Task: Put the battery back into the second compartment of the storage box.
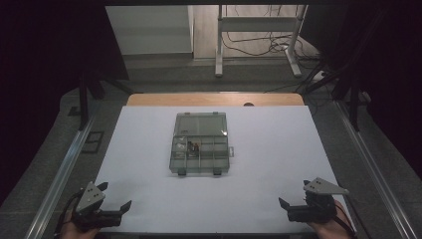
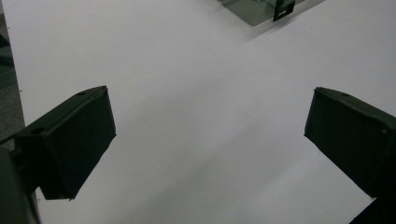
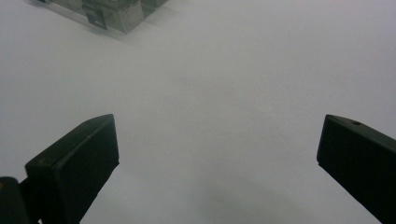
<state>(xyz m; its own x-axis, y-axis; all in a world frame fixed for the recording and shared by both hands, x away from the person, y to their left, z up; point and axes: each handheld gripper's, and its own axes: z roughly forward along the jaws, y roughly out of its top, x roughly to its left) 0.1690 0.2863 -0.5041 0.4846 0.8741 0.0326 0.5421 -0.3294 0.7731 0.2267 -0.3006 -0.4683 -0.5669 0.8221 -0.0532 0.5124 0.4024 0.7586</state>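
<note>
At the near edge of the white surface (image 1: 268, 149), the left claw (image 1: 115, 196) sits by the left corner, jaws spread wide with nothing between them. The right claw (image 1: 293, 193) sits by the right corner, likewise spread and empty. Each is held in a hand at the bottom of the high view. Farther in, well apart from both, a clear compartment box (image 1: 200, 143) lies flat at the middle of the surface, with a few small items in its dividers, too small to identify. Beyond the far edge, cables (image 1: 259, 46) trail on the floor around a white stand (image 1: 219, 45).

White-topped table (image 1: 149, 199), clear compartment box (image 1: 200, 143) lying mid-table
</note>
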